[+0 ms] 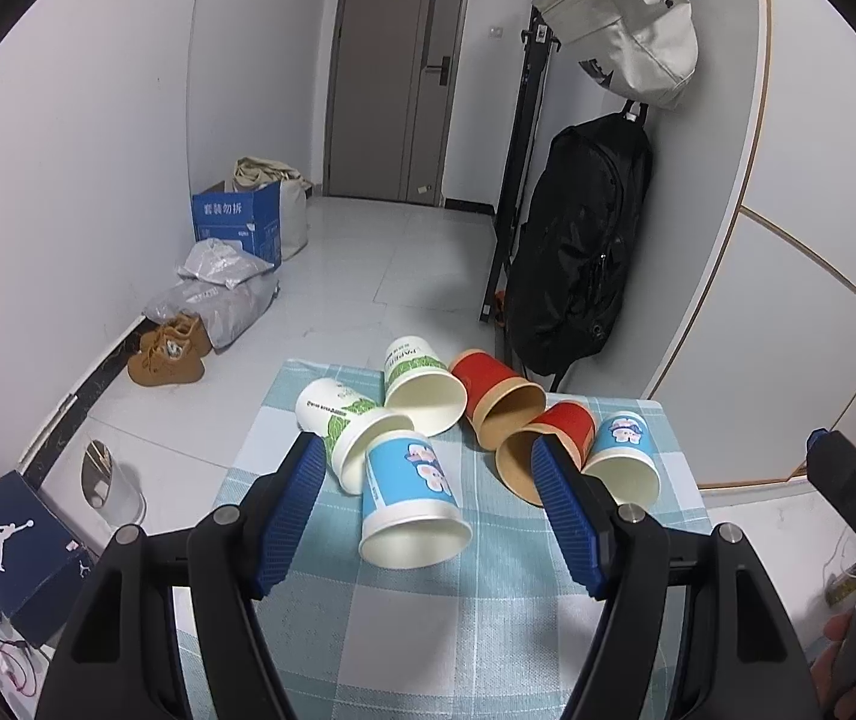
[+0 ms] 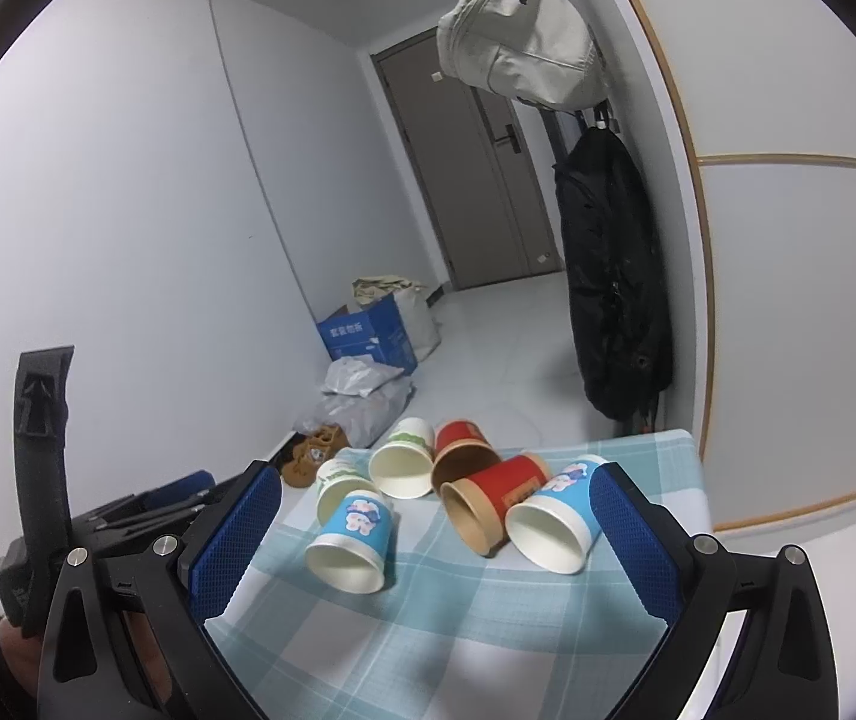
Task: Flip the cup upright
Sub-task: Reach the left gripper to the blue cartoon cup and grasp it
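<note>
Several paper cups lie on their sides on a blue checked tablecloth [image 1: 428, 630], mouths toward me. The nearest is a blue cup with a pink print [image 1: 413, 501], also in the right wrist view [image 2: 353, 534]. Behind it lie two green-and-white cups [image 1: 344, 420] [image 1: 422, 384], two red cups [image 1: 496, 399] [image 1: 541, 444] and a second blue cup [image 1: 622, 456], which shows in the right wrist view [image 2: 553, 516]. My left gripper [image 1: 428, 456] is open, its jaws either side of the nearest blue cup, not touching. My right gripper [image 2: 436, 480] is open and empty above the table's near part.
The table [image 2: 637, 462] ends just past the cups. Beyond it on the floor are brown shoes [image 1: 167, 351], grey bags [image 1: 218, 288] and a blue box [image 1: 239, 219]. A black backpack [image 1: 583, 246] and a white bag [image 1: 625, 18] hang at the right. A shoebox [image 1: 8, 546] sits lower left.
</note>
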`<state>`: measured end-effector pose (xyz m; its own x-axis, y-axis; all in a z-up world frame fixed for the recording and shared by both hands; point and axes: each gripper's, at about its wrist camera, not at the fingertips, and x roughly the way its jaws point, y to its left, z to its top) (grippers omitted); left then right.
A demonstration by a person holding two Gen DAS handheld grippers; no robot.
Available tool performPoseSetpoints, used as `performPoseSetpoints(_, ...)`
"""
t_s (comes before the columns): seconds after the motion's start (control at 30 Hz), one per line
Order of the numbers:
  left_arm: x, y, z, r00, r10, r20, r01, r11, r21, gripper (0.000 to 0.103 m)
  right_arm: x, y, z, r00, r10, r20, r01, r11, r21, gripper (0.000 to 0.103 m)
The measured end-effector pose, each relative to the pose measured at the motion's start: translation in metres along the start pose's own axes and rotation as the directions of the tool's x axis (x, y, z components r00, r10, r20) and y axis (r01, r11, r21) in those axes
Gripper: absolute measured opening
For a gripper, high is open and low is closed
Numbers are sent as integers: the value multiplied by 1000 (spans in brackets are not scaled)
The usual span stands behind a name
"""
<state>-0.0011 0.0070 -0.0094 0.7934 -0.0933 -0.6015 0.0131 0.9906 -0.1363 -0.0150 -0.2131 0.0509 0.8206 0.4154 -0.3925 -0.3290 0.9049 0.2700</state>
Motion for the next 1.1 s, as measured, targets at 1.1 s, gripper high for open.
performPoseSetpoints(1.1, 108, 47, -23, 838, -451, -308, 213, 789, -576, 31, 38, -50, 2, 989, 74, -126, -30, 946, 323, 103)
